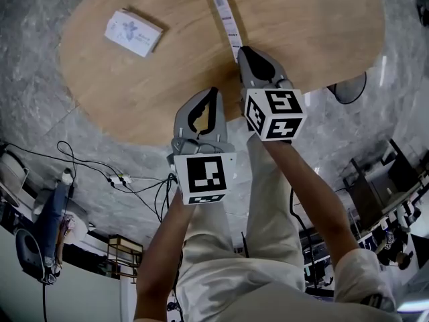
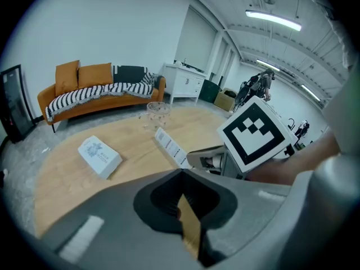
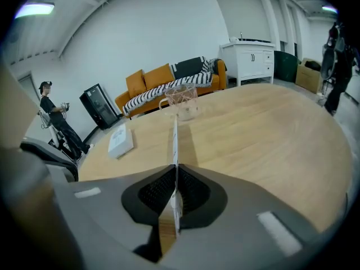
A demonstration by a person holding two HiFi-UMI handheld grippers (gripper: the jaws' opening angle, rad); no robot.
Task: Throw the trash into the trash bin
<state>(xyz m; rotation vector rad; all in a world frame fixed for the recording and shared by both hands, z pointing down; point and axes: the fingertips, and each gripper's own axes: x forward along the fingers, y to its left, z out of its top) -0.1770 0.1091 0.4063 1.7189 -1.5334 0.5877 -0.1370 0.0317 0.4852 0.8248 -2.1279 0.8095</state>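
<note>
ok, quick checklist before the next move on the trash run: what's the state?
1. Grip on trash: ok. The right hand-held gripper has its jaws shut on the near end of the white strip, and the rest reaches out over the table.
2. Spare gripper free: ok. The left hand-held gripper has its jaws together with nothing between them.
3. Trash bin located: cannot tell. No view clearly shows one.
4. Table cleared: not ok. The white box and the clear cup are on it. Whether either is trash, cannot tell.
5. Strip's far end apart from the cup: cannot tell.
</note>
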